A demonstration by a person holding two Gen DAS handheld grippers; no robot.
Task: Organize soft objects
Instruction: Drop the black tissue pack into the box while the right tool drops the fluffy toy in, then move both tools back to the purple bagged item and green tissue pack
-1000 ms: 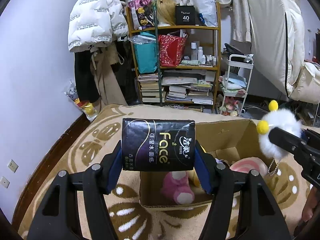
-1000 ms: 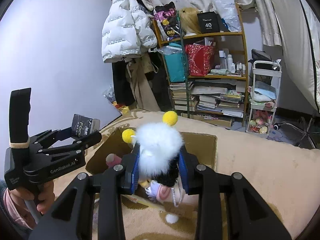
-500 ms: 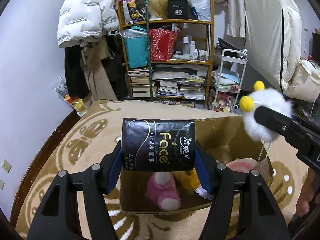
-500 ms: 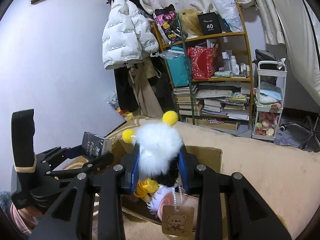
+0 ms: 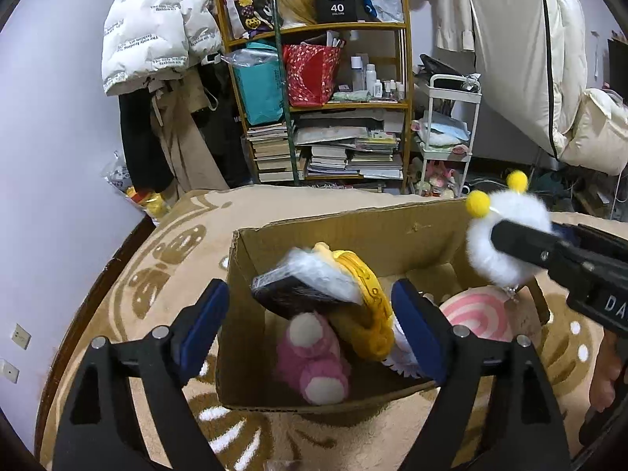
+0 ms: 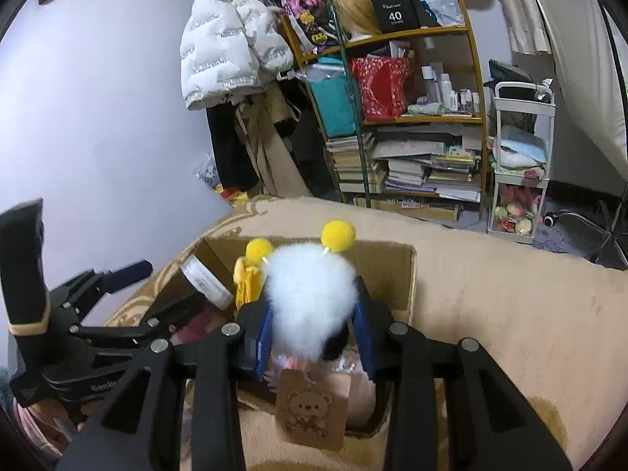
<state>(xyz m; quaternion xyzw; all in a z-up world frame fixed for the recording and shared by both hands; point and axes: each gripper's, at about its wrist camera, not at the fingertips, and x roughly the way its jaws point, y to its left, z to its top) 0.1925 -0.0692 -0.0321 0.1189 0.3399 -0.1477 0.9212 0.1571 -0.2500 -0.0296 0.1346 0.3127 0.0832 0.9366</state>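
Released: tissue pack (image 5: 302, 290) dropped from my left gripper (image 5: 310, 325), jaws opening wide, into box (image 5: 353, 231) mid-frame | right gripper (image 6: 314, 337) jaws opening around white plush (image 6: 310, 298) | next: drop it in.

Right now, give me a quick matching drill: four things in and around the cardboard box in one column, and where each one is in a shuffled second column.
Things:
1. tissue pack
2. white fluffy toy
3. pink plush
4. paper tag

Places:
A. lying at the bottom of the cardboard box, near its front wall
B. hanging below the right gripper
C. tilted on top of the yellow plush, free of the opening left gripper
D. squeezed between the right gripper's pads, over the box

Pairs: 1-C, 2-D, 3-A, 4-B
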